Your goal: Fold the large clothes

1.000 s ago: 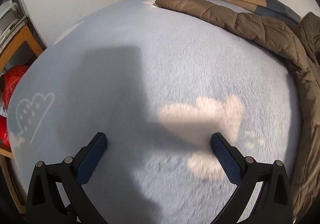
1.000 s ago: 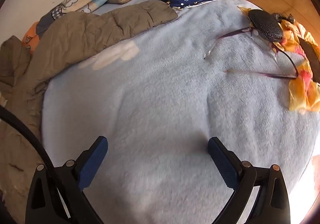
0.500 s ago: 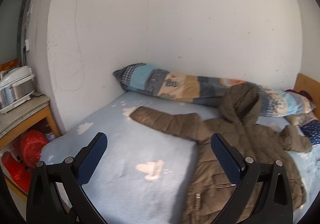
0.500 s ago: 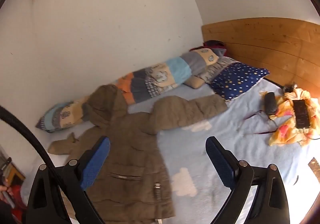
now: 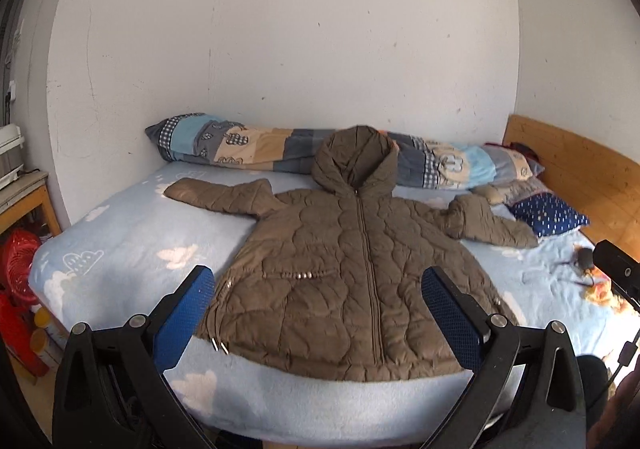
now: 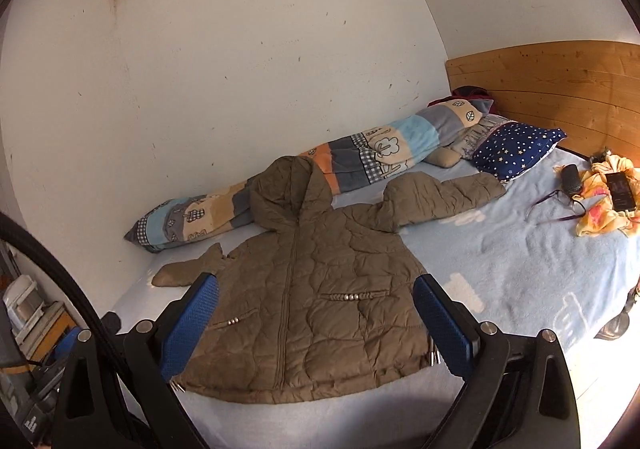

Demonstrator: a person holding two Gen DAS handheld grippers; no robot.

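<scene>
Brown quilted hooded jacket, zipped shut, laid flat and front-up across the bed on a light blue cloud-print blanket; both sleeves spread outward, hood resting against a long patchwork bolster along the white wall, hem near the bed's front edge. Left tool: fingers spread wide, blue pads facing each other, nothing between them, held above the near edge of the bed, apart from the jacket. Right tool: likewise spread wide and empty, hovering off the hem, not touching the cloth. Navy star-print pillow beside the end of one sleeve, near the wooden headboard. On the blanket toward the headboard: a yellow floral cloth with a dark phone on it, a pair of glasses and a dark case just beside it. Red plastic items below a wooden side stand at the bed's far left. A black cable crosses the right wrist view's left side.
</scene>
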